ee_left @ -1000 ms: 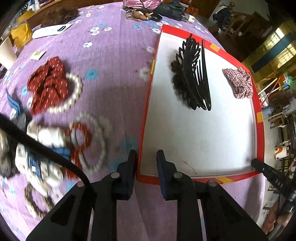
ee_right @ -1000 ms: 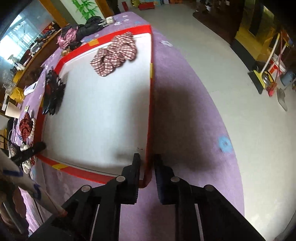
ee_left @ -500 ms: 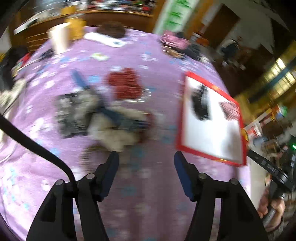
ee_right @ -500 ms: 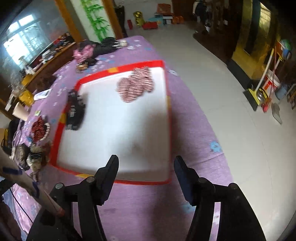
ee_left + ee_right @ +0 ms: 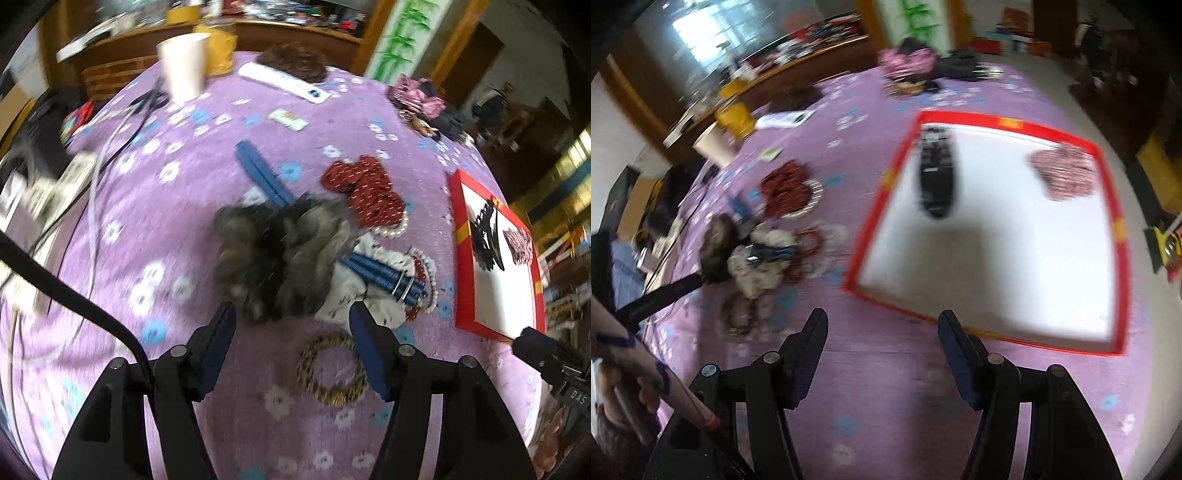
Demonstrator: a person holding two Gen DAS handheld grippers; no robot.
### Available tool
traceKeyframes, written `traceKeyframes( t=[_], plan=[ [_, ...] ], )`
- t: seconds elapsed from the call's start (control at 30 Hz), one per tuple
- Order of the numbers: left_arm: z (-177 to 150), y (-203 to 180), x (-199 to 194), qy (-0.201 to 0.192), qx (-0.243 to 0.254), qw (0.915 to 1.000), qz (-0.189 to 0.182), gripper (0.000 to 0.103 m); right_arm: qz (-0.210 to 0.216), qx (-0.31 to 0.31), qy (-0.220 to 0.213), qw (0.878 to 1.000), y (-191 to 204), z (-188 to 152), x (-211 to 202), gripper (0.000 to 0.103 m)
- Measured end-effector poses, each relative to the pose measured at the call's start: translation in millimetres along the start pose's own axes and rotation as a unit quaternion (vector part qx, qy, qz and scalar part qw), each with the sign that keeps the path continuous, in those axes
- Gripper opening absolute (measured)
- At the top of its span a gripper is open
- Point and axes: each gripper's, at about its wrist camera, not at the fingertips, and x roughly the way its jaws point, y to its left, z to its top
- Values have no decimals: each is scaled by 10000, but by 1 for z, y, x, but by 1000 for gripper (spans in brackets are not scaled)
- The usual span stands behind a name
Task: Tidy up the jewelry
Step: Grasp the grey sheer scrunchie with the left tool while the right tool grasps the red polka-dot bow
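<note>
A pile of hair accessories lies on the purple cloth: a grey-brown scrunchie [image 5: 280,254], a white scrunchie with a blue clip [image 5: 384,277], a red scrunchie [image 5: 365,188] on a pearl bracelet, a red and pearl bracelet [image 5: 424,273] and a gold braided ring [image 5: 328,369]. My left gripper [image 5: 291,332] is open and empty, just short of the grey scrunchie. The red-rimmed white tray [image 5: 1004,258] holds a black claw clip [image 5: 936,170] and a plaid scrunchie [image 5: 1063,173]. My right gripper [image 5: 882,339] is open and empty, near the tray's front left corner.
A blue strap [image 5: 262,173], a white remote [image 5: 284,83], a paper cup [image 5: 184,64] and cables [image 5: 96,177] lie further back. Clothes [image 5: 912,62] sit at the far edge. The pile shows in the right wrist view [image 5: 757,251]. The floor drops off right of the table.
Both grippers opened and pulled back from the tray edge. The left one swung left to face the accessory pile. The right one rose and turned left.
</note>
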Motion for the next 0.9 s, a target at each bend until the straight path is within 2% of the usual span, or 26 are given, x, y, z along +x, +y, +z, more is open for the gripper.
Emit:
traceKeyframes(
  t=[0.23,0.33,0.53,0.67,0.7,0.83,0.9],
  plan=[
    [18,-10,31,126,419,9989,186,65,185,-367,89,9991,52,30,31,66],
    [22,-4,42,214,320,9990,209,65,262,-408,104,9988,70,48,47,66],
    [20,13,48,308,-10,9995,-47,65,347,-494,192,9980,97,84,81,66],
    [22,18,49,289,-85,9994,-183,65,248,-675,195,9972,112,105,101,66],
    [23,19,49,279,-113,9993,-212,63,196,-719,204,9970,115,110,106,66],
    [23,22,50,279,-197,9991,-239,36,58,-800,292,9963,120,124,126,65],
    [23,25,50,309,-285,9985,-340,26,-31,-803,371,9961,121,127,135,54]
  ],
)
